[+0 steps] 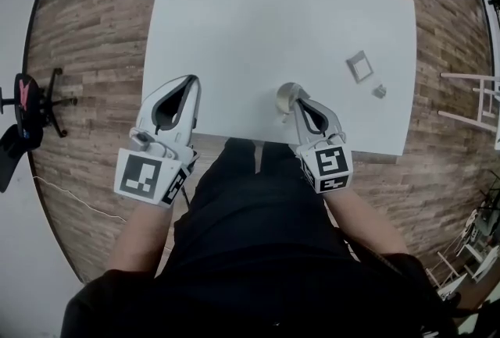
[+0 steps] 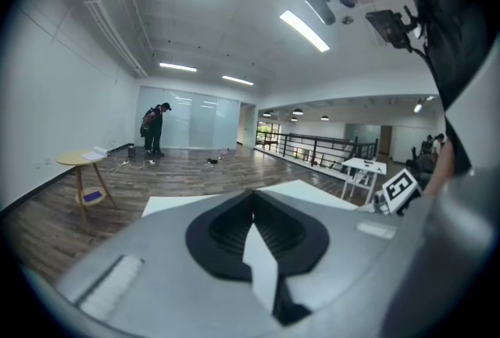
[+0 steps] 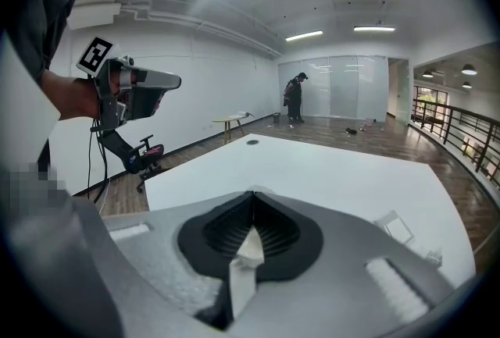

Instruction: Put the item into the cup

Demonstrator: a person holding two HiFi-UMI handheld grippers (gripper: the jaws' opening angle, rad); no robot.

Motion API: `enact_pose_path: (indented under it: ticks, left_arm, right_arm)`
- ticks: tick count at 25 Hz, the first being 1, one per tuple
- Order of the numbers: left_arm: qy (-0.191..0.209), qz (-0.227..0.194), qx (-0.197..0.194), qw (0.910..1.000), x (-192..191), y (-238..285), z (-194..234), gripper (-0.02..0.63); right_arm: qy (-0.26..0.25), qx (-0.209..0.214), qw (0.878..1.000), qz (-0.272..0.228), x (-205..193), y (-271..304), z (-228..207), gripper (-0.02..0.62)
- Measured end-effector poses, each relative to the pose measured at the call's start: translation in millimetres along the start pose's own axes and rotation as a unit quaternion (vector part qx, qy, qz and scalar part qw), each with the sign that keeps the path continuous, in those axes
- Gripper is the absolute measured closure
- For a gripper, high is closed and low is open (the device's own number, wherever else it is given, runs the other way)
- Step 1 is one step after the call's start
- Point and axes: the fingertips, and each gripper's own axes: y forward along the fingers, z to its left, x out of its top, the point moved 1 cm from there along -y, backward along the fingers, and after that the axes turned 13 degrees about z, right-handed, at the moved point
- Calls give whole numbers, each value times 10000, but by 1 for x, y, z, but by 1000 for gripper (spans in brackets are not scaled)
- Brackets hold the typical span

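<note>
The left gripper (image 1: pixel 191 80) and right gripper (image 1: pixel 301 99) had jaws clenched on nothing; the cup (image 1: pixel 287 97) stood just beside the right jaws' tips. The small item (image 1: pixel 380 91) lay well right of them, near a square frame (image 1: pixel 359 65).

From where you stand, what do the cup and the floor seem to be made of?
The cup looks like metal, dull silver-grey sheen, though grey plastic is possible. The floor looks like wood or wood-look laminate: brown grained planks, matte.

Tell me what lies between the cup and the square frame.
Nothing: in the head view only bare table runs from the cup to the square frame.
</note>
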Motion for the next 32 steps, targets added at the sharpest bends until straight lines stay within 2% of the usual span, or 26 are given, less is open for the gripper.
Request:
enact_pose_path:
  ticks: [24,32]
  left_arm:
    - [145,209,-82,9996,-14,10,-7,607]
    - [64,239,-164,9996,-16,17,-11,607]
  right_arm:
    - [199,153,9993,264,-16,13,6,591]
    - [233,186,9990,332,-18,14,5,591]
